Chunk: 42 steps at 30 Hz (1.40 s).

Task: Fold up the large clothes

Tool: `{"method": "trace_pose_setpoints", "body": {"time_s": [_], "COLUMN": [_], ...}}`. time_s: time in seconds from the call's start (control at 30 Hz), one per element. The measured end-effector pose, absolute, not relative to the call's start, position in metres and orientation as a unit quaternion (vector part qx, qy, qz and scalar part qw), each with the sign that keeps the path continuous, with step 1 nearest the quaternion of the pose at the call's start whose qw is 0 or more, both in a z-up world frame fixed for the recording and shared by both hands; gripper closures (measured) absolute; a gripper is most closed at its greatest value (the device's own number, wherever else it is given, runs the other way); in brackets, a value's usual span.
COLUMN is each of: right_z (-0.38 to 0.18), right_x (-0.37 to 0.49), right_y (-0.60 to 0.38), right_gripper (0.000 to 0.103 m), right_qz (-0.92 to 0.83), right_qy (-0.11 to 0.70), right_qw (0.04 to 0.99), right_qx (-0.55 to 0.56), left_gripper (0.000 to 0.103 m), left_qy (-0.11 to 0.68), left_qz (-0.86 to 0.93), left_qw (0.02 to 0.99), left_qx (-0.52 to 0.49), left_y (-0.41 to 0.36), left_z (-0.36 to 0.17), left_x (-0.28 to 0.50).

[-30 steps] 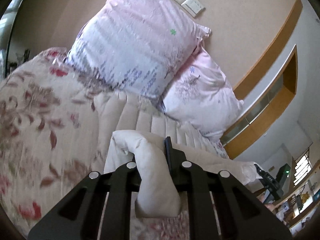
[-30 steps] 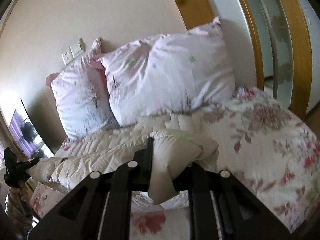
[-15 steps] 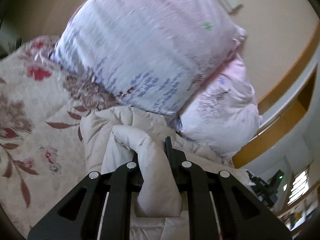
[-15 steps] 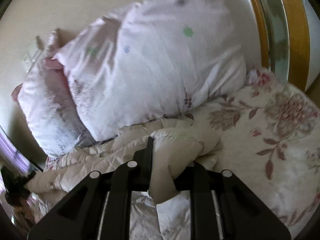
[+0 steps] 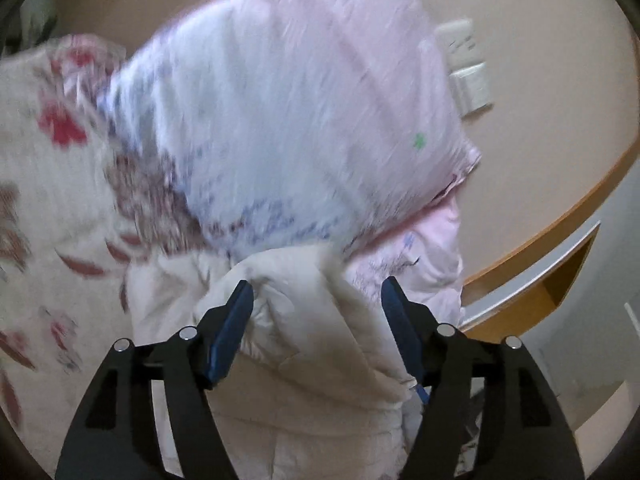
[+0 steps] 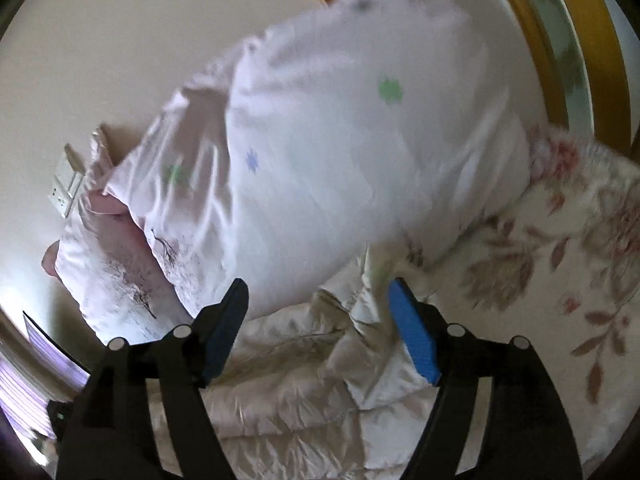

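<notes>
A cream quilted puffer jacket (image 5: 304, 320) lies folded on the floral bedspread, its far edge against the pillows. My left gripper (image 5: 316, 292) is open, its blue-padded fingers spread to either side of the jacket's bunched corner without pinching it. In the right wrist view the same jacket (image 6: 296, 384) lies below my right gripper (image 6: 318, 288), which is also open, its fingers apart over the jacket's other corner. Both views are motion-blurred.
Two pink-white pillows (image 5: 280, 128) (image 6: 360, 140) lean on the beige wall just beyond the jacket. The floral bedspread (image 5: 48, 216) (image 6: 560, 280) extends outward. Wall sockets (image 5: 468, 64) and a wooden headboard frame (image 6: 568, 40) stand behind.
Both grippers moved forward toward the pillows carrying the jacket's corners, then opened and let the jacket go onto the bed.
</notes>
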State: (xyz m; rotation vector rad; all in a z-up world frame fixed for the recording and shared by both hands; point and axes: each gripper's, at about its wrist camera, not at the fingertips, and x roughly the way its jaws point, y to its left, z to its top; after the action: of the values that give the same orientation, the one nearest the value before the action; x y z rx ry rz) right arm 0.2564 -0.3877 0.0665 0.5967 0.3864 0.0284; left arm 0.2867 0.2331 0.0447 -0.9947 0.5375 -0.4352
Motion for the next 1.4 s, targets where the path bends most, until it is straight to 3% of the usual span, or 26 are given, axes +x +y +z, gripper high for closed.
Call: {"method": "trace_pose_setpoints", "body": {"time_s": [0.23,0.57,0.6,0.63,0.73,0.87,1.1,1.4], "right_z": [0.053,0.004,0.001,-0.002,0.003,0.009,-0.015,-0.034], "right_x": [0.246,0.269,0.271,0.274,0.273,0.271,0.279,0.299], "right_y": [-0.396,-0.404,-0.402,-0.399,-0.385,-0.38,-0.378,-0.368], "right_gripper": [0.03,0.041,0.052,0.075,0.09,0.093,0.093,0.086], "right_qz": [-0.031,-0.058,-0.055,-0.044,-0.047,-0.09,-0.149,-0.213], "right_qy": [0.249,0.339,0.344,0.35,0.333,0.307,0.335,0.355], "right_qw": [0.938,0.91,0.908,0.908,0.921,0.93,0.915,0.901], "right_qx": [0.238,0.233,0.231,0.227,0.195,0.181,0.167,0.132], "left_gripper": [0.038,0.047,0.048,0.052,0.055,0.058,0.058,0.058], "left_qy": [0.312,0.392,0.395,0.398,0.404,0.404,0.407,0.405], "left_qz": [-0.165,-0.122,-0.119,-0.117,-0.099,-0.067,-0.038,-0.009], "left_qw": [0.86,0.873,0.873,0.873,0.879,0.89,0.895,0.89], "left_qx": [-0.368,-0.262,-0.26,-0.257,-0.235,-0.201,-0.18,-0.209], "left_y": [0.228,0.189,0.188,0.185,0.176,0.166,0.158,0.161], "left_z": [0.047,0.015,0.013,0.011,0.007,0.004,-0.006,-0.023], "left_x": [0.274,0.289,0.29,0.292,0.297,0.303,0.315,0.328]}}
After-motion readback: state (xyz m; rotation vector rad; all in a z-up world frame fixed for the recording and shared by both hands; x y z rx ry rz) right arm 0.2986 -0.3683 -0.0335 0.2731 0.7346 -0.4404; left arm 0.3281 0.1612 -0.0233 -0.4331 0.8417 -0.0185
